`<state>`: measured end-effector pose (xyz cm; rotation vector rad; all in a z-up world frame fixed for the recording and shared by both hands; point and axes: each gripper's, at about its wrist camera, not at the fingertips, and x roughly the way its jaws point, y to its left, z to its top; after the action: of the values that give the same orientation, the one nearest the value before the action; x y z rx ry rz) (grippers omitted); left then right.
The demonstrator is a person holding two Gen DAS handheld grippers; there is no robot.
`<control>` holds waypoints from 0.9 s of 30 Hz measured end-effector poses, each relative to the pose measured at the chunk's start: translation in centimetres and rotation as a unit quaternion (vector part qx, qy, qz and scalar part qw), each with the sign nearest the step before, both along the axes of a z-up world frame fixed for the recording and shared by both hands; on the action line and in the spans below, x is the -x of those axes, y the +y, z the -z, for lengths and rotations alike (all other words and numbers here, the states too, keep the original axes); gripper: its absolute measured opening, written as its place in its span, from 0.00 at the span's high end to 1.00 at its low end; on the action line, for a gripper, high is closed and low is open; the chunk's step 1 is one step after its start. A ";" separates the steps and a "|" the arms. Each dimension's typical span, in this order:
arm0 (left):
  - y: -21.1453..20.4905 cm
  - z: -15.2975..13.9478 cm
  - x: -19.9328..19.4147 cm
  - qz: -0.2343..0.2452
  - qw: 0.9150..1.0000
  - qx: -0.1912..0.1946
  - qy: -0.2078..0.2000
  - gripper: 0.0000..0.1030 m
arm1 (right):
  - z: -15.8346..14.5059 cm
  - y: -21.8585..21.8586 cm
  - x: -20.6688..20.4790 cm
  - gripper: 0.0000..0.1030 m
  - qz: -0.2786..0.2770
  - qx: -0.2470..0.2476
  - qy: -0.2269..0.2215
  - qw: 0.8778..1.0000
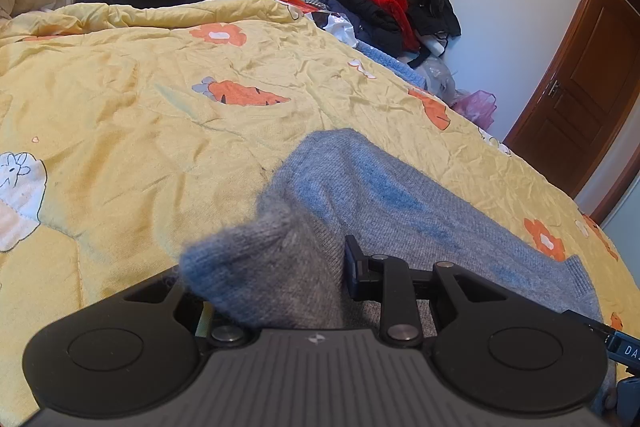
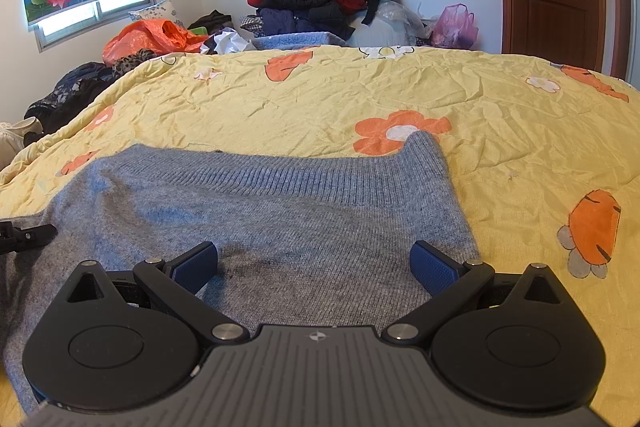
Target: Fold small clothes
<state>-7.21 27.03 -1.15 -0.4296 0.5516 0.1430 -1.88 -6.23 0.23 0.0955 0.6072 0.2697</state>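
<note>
I have the grey sweater (image 2: pixel 256 211) spread on the yellow quilt (image 2: pixel 360 95), and my two grippers are doing different jobs. The left gripper (image 1: pixel 280 267) has its jaws pinched on a bunched fold of the knit: the wool rises in a lump straight between them and hides the left finger, while the right finger presses against its side. From there the rest of the sweater runs forward and to the right of those jaws, lying flat.

The right gripper (image 2: pixel 314 267) has its jaws spread wide, holding nothing, with both blue pads (image 2: pixel 434 269) just above or resting on the knit; I cannot tell which. The sweater lies directly under and ahead of these jaws. Its ribbed edge (image 2: pixel 280 171) runs crosswise in front of them, left to right, ending in a raised corner (image 2: pixel 424 147) ahead and to the right.

My judgement is that the next move depends on that crosswise axis: the left end is already in hand, so the right gripper, clearly the nearer one to the free corner and right edge, needs to close on cloth there so that both ends lift together for a fold.
</note>
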 end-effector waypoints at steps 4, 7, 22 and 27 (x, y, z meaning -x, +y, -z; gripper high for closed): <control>0.0 0.0 0.0 0.000 1.000 0.000 0.000 0.74 | 0.0 0.0 0.0 0.00 0.000 0.000 0.000 1.000; -0.1 0.0 0.0 0.000 1.000 0.000 0.000 0.74 | 0.0 0.0 0.0 0.00 0.000 0.000 0.000 1.000; 0.0 0.0 0.0 0.000 1.000 0.000 0.000 0.74 | 0.0 0.0 0.0 0.00 0.000 0.000 0.000 1.000; -2.1 -0.9 0.0 0.011 0.998 -0.066 0.003 0.84 | 0.0 0.0 0.0 0.00 0.000 -0.002 0.000 1.000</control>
<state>-7.19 24.93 -0.28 -0.2954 0.5493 0.1577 -1.90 -6.26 0.23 0.0989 0.6066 0.2703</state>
